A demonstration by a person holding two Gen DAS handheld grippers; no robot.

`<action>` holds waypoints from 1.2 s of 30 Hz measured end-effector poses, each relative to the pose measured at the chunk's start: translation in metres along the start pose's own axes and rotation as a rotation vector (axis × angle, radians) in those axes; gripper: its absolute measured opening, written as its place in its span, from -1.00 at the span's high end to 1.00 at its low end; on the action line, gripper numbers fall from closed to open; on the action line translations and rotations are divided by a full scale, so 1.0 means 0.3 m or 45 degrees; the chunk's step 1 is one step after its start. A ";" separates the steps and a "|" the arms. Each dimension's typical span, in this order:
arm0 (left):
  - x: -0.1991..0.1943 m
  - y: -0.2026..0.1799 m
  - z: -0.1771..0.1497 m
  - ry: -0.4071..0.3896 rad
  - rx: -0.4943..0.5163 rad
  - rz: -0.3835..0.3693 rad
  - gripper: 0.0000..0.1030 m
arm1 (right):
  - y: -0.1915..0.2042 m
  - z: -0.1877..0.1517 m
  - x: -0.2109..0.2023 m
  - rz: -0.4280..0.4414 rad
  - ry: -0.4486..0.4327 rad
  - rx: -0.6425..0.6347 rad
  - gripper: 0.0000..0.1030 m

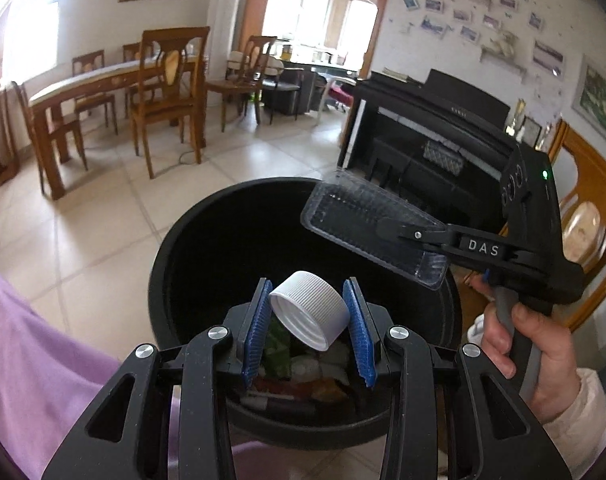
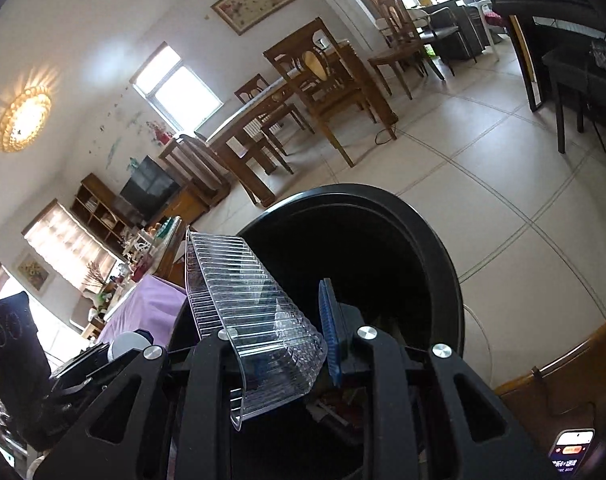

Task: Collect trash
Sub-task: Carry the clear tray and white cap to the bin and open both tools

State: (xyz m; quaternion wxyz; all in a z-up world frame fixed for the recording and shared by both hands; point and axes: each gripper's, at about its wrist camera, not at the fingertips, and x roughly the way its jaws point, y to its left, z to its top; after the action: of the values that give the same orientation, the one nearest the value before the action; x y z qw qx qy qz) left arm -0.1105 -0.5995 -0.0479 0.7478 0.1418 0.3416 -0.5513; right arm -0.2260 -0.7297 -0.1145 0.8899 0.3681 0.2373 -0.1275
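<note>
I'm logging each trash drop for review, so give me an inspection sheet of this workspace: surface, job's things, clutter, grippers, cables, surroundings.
Surface: beige tiled floor; no worktop in view.
Job's things: white bottle cap and clear plastic tray held over the open black trash bin; mixed trash already at its bottom.
Clutter: phone with lit screen at the right view's lower edge.
Grippers: left gripper holds the cap between blue pads; right gripper clamps the tray's wall.
Cables: a cord on the floor by the dining table.
Surroundings: wooden chairs, black piano, purple cloth.
</note>
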 end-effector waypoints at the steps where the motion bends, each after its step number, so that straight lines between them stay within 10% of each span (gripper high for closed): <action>1: 0.007 -0.009 -0.001 0.001 0.011 0.005 0.27 | 0.000 -0.001 0.000 -0.003 -0.005 -0.007 0.56; 18: 0.004 -0.102 -0.027 0.005 0.077 0.093 0.08 | -0.002 0.020 -0.015 0.028 -0.003 0.011 0.48; 21: -0.020 -0.098 -0.034 -0.027 0.064 0.131 -0.47 | 0.010 0.032 -0.025 0.047 -0.007 -0.002 0.17; 24: -0.047 -0.087 -0.042 -0.047 0.054 0.149 -0.61 | 0.028 0.042 -0.037 0.066 -0.017 -0.016 -0.58; 36: -0.248 0.002 -0.108 -0.124 0.014 0.187 -0.76 | 0.134 0.043 -0.005 0.083 0.012 -0.093 -0.62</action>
State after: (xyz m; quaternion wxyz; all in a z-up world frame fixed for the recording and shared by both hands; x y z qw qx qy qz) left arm -0.1333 -0.5260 -0.0219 0.8012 0.1436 0.2906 -0.5030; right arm -0.2070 -0.7108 -0.0818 0.9053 0.3435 0.2337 -0.0878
